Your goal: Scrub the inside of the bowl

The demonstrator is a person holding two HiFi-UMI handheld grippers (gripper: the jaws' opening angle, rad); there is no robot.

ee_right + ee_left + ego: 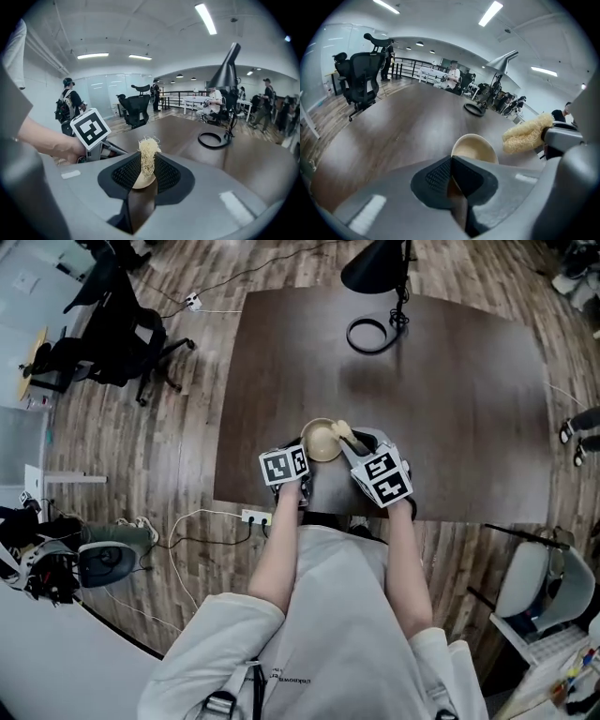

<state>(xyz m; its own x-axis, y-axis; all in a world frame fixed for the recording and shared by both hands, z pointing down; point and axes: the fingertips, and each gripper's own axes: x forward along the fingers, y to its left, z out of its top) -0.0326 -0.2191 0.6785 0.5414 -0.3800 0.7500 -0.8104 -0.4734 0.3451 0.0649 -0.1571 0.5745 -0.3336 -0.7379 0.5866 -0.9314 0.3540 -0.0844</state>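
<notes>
A small tan bowl [320, 441] sits near the front edge of the dark table [450, 418]. My left gripper [303, 459] is shut on the bowl's near rim; in the left gripper view the bowl [474, 148] shows just beyond the closed pads [440, 176]. Shut on a pale loofah scrubber [344, 434], my right gripper [355, 445] holds it at the bowl's right rim. The right gripper view has the loofah [148, 157] standing up between the pads, with a bit of the bowl [139, 182] below it. The left gripper view shows that loofah [528, 133] to the bowl's right.
A black desk lamp [379, 265] with a ring base [368, 336] stands at the table's far side. A black office chair [124, 332] is on the wooden floor at left. A power strip [255, 517] and cables lie by the table's front edge.
</notes>
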